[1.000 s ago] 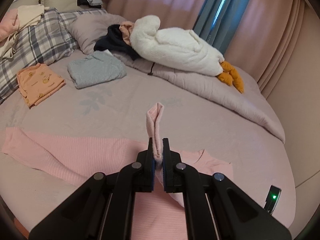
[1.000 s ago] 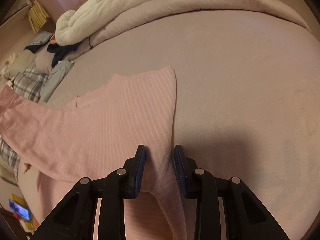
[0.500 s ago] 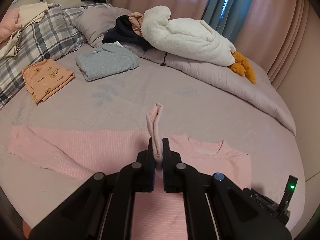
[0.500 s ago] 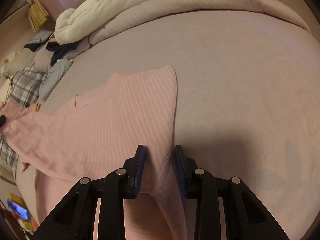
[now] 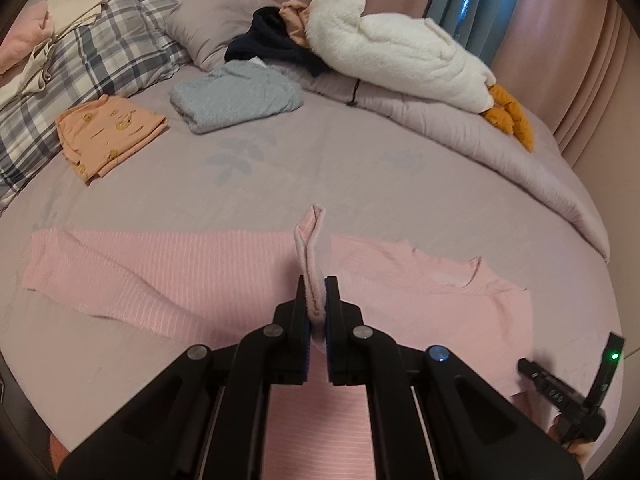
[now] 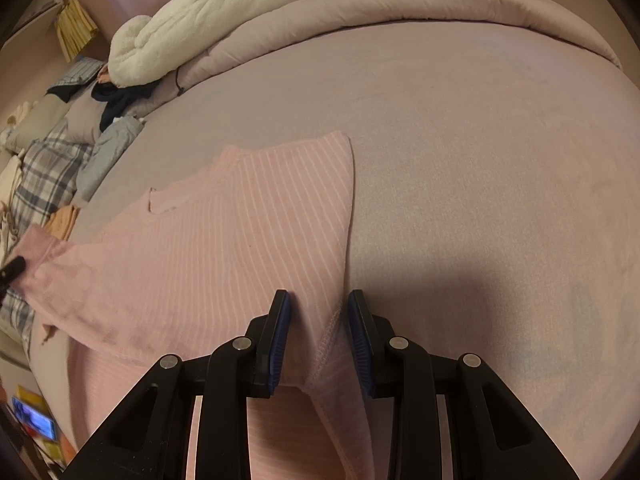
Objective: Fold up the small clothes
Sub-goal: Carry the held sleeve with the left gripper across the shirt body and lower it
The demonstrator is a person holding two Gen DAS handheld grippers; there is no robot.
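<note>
A pink ribbed long-sleeved top (image 5: 432, 304) lies spread on the lilac bed sheet (image 5: 320, 168). One sleeve (image 5: 120, 276) stretches flat to the left. My left gripper (image 5: 316, 280) is shut on a doubled strip of the top's fabric (image 5: 310, 232), which stands up between its pads. In the right wrist view that gripper's tip (image 6: 12, 268) holds a sleeve end at the left edge. My right gripper (image 6: 318, 296) sits at the top's (image 6: 224, 240) right side edge, its jaws partly apart with the seamed edge gathered between the pads. The left wrist view shows the right gripper (image 5: 560, 388) low on the right.
A folded grey garment (image 5: 236, 96) and a folded orange one (image 5: 108, 132) lie further back. Behind them are plaid pillows (image 5: 100, 60), dark clothes (image 5: 272, 44), a white plush toy (image 5: 392, 48) and a rolled quilt (image 5: 500, 152). Bare sheet (image 6: 480, 200) lies right of the top.
My left gripper has sunk and moved along the bed with the pink fabric still in it; the neckline and right gripper have come into its view. The right gripper has not moved.
</note>
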